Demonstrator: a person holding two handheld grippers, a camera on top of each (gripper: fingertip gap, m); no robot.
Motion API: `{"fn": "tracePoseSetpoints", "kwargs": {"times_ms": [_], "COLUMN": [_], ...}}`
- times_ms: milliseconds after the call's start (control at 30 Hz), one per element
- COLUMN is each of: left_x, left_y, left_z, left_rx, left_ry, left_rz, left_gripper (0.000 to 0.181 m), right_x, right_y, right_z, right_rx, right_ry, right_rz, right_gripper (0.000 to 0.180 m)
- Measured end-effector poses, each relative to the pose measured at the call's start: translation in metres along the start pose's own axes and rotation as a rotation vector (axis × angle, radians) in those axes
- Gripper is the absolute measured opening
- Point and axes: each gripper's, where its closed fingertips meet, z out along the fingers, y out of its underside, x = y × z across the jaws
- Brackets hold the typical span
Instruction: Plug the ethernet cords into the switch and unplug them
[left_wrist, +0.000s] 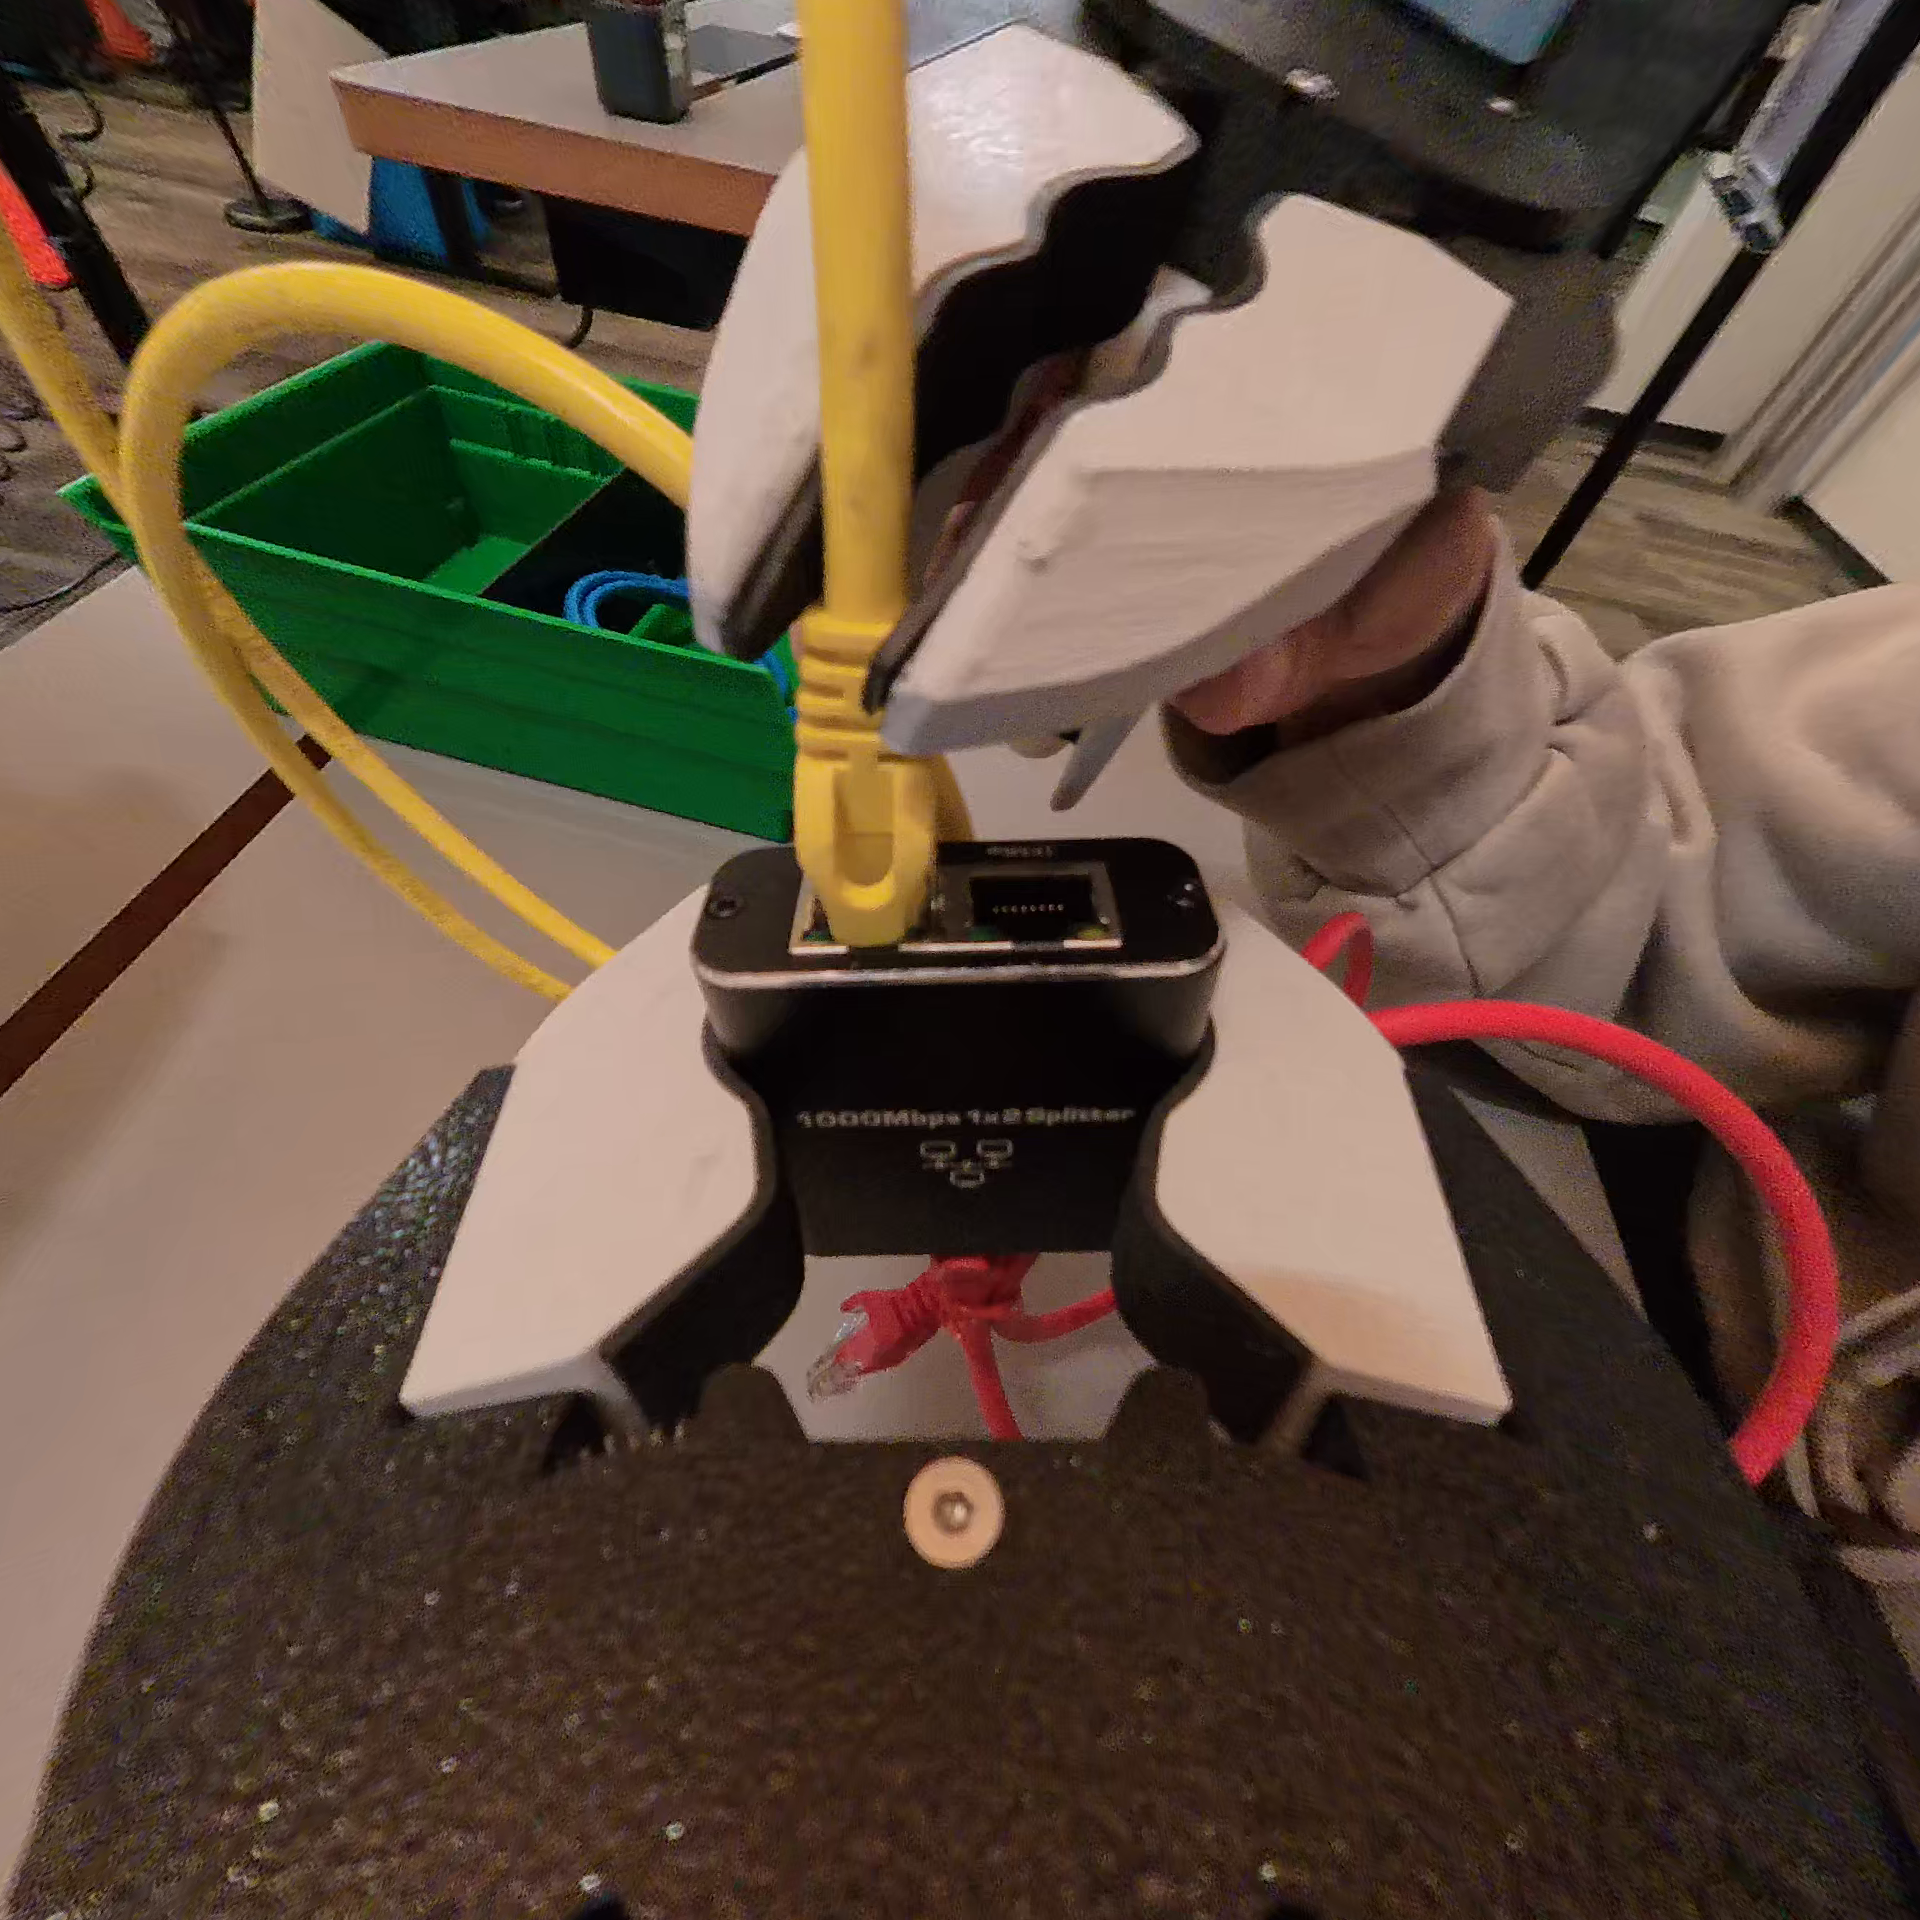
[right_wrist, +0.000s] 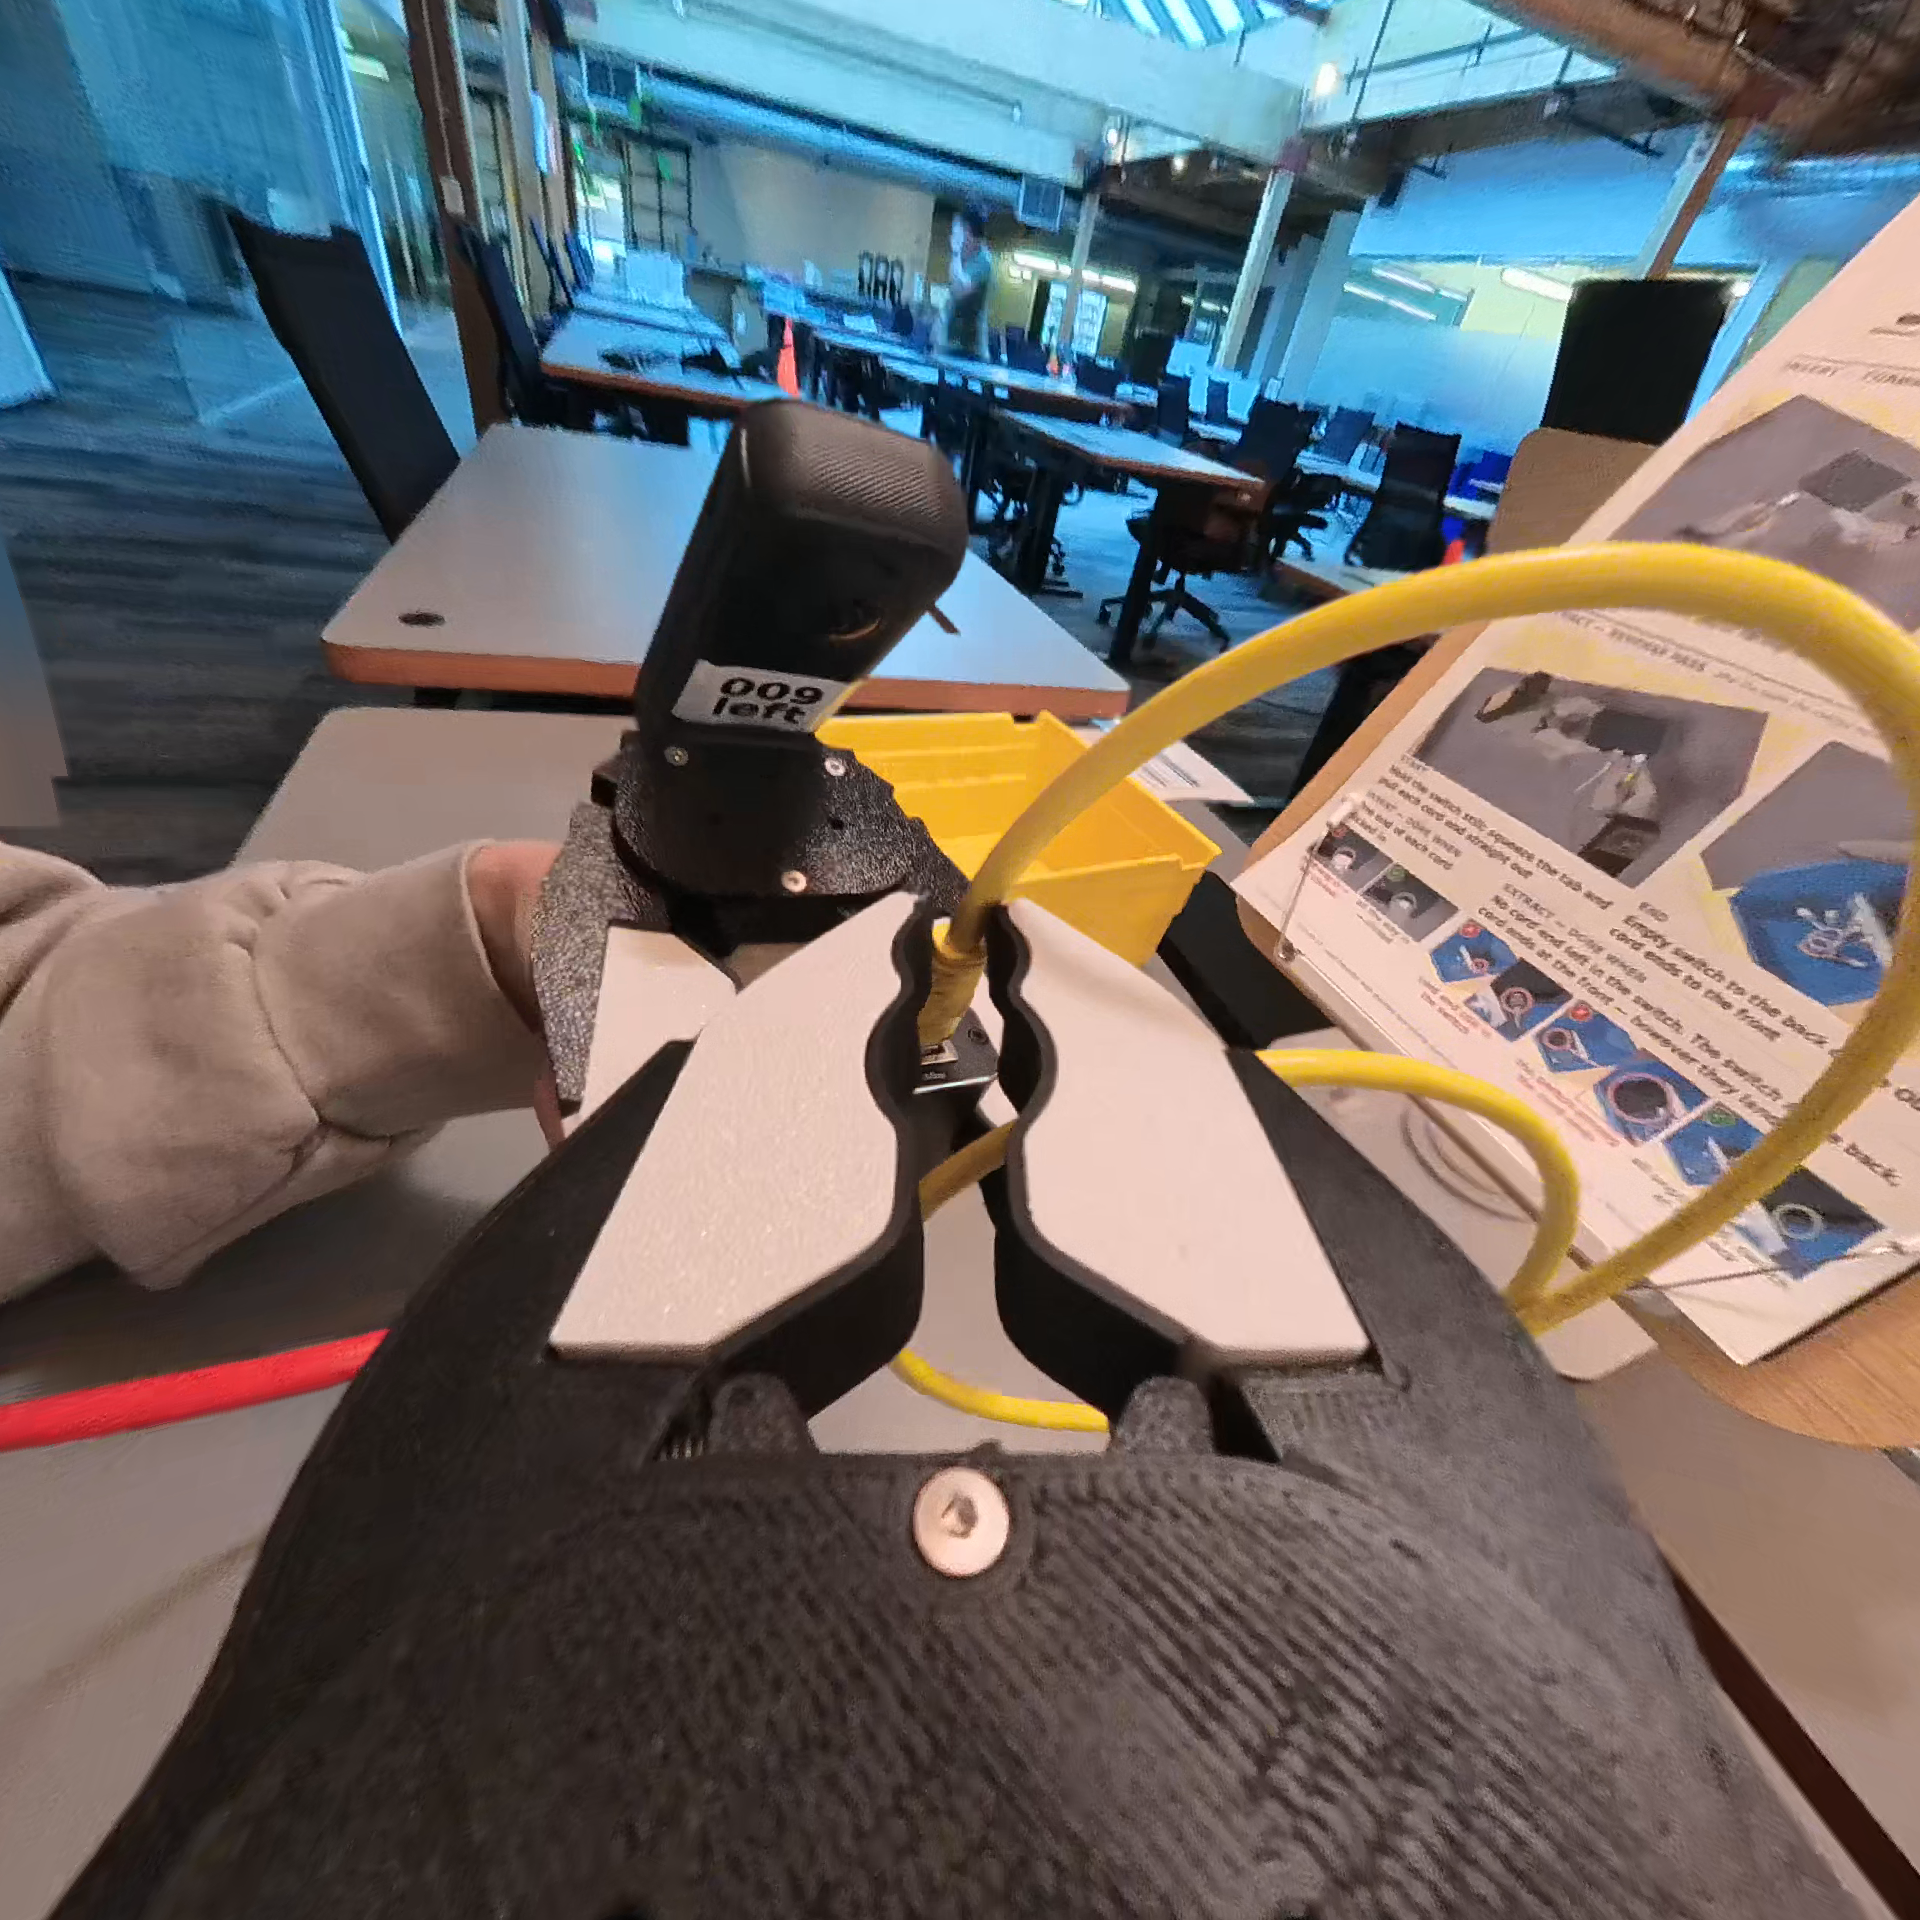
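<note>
While the green bin (left_wrist: 488, 623) sits at the left on the table (left_wrist: 156, 1039), the yellow cord (left_wrist: 857, 416) drops nearly vertical, its plug seated in the left port of the switch (left_wrist: 956, 1018). The switch stands upright, ports facing away, pinched between the left gripper's (left_wrist: 956, 1039) fingers. The right gripper (right_wrist: 951, 997) is closed onto the cord just above the plug. A red cord (left_wrist: 1662, 1101) loops at right.

Rows of long desks (right_wrist: 1122, 447) and dark chairs (right_wrist: 1392, 499) fill a skylit open hall.
</note>
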Motion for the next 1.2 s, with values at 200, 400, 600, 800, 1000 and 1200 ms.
{"fn": "tracePoseSetpoints", "kwargs": {"times_ms": [200, 400, 600, 800, 1000, 1200], "left_x": [0.000, 0.009, 0.010, -0.038, -0.027, -0.017], "left_y": [-0.002, -0.007, -0.020, -0.025, -0.033, -0.034], "left_z": [0.003, 0.002, -0.002, -0.026, -0.022, -0.018], "left_rx": [0.020, 0.048, 0.106, 0.158, 0.193, 0.205], "left_ry": [0.012, 0.068, 0.034, -0.268, -0.225, -0.147], "left_rz": [-0.010, -0.008, 0.006, -0.070, -0.059, -0.064], "left_gripper": [0.075, 0.075, 0.075, 0.075, 0.075, 0.075], "right_x": [0.000, -0.004, -0.002, 0.026, 0.016, 0.005], "right_y": [0.001, -0.004, -0.016, -0.022, -0.009, -0.025], "right_z": [-0.001, -0.002, -0.010, -0.026, -0.009, -0.019], "right_rx": [0.017, 0.048, 0.116, 0.111, 0.000, 0.085], "right_ry": [-0.027, -0.059, -0.042, 0.206, 0.179, 0.093], "right_rz": [0.066, 0.092, 0.089, 0.077, 0.109, 0.054], "right_gripper": [0.011, 0.011, 0.012, 0.036, 0.071, 0.049]}}
